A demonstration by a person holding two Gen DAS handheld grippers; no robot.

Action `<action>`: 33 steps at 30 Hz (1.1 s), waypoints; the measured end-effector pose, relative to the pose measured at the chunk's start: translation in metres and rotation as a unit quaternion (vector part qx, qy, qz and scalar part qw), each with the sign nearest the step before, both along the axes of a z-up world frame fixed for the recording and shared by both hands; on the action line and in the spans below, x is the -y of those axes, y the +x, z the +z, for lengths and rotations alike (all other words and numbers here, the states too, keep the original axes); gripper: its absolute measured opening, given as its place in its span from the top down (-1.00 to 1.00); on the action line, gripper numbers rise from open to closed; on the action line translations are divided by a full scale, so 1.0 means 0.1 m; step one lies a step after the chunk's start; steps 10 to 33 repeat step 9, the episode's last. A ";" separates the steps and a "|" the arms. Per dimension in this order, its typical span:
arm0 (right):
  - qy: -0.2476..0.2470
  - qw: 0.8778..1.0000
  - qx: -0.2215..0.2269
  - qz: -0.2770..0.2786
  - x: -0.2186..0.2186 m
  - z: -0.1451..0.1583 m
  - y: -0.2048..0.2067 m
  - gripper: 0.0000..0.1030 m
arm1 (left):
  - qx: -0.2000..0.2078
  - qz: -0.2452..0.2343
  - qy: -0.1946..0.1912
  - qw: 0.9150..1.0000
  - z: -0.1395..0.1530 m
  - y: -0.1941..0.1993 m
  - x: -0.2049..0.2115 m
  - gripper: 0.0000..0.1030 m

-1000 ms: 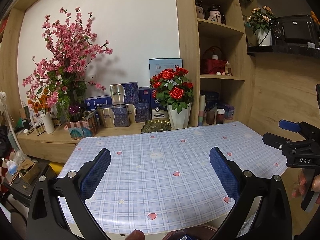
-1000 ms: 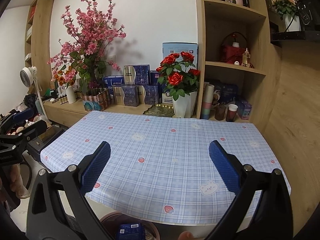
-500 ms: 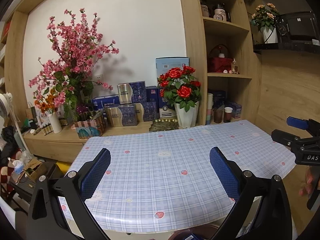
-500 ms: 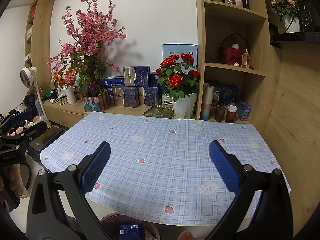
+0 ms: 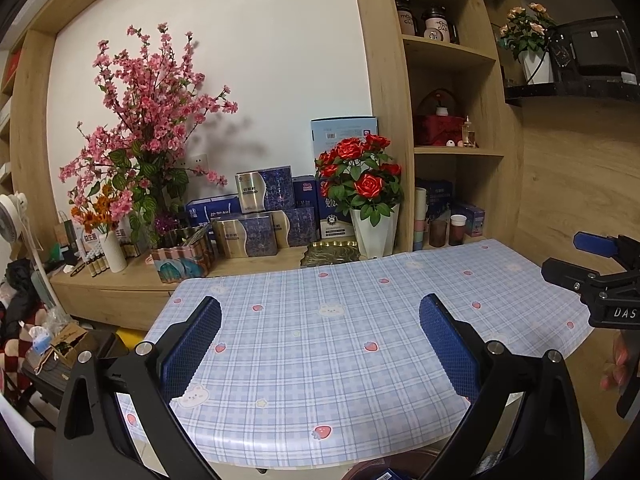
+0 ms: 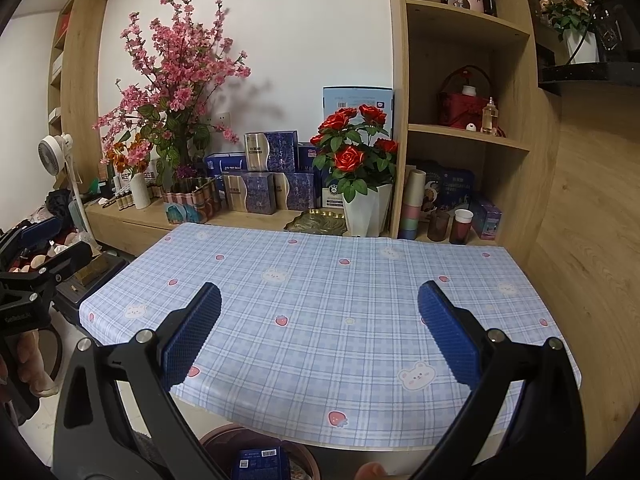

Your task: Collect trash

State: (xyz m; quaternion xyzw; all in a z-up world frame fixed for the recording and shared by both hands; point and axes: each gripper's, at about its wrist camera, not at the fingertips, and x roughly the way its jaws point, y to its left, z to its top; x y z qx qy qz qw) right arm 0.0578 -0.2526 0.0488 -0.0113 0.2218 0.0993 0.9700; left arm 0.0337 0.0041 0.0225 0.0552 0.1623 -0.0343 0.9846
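Trash: the only candidate in sight is a small blue printed carton with a barcode (image 6: 260,462) lying in a round brown bin (image 6: 224,446) on the floor under the near edge of the table in the blue plaid cloth with strawberry and bear prints (image 6: 320,292); nothing loose shows on the cloth itself. Versus a second ago, the left wrist view has swung so the table sits further right and lower in frame, with more of the floor clutter left of the table visible; the right wrist view barely moved. My read: collecting is done or nearly so, and both tools are just hovering in front of the table. Left gripper (image 5: 320,322): blue pads wide apart, nothing between them. Right gripper (image 6: 319,312): same, spread and empty. View differences: right wrist shows the bin and carton clearly, plus the whole tabletop to the far right corner; left wrist catches only a sliver of the bin's rim under the table edge, carton mostly cut off. Left wrist does show the right gripper side-on beyond the table's right end, with the person's fingers (image 5: 614,364) under it; right wrist shows the left gripper off the table's left end. Red rose pot (image 6: 366,212) and shelf stuff behind the table look like decor, not trash.
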 end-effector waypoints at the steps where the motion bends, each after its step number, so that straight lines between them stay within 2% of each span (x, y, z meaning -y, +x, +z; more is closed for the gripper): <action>1: 0.000 1.000 0.000 0.000 0.00 0.00 0.00 -0.89 | -0.001 0.001 -0.001 1.000 0.00 0.00 0.00 -0.89; 33: 0.000 1.000 -0.001 -0.001 0.00 -0.02 0.00 -0.89 | -0.004 0.008 -0.004 1.000 0.00 0.02 -0.02 -0.89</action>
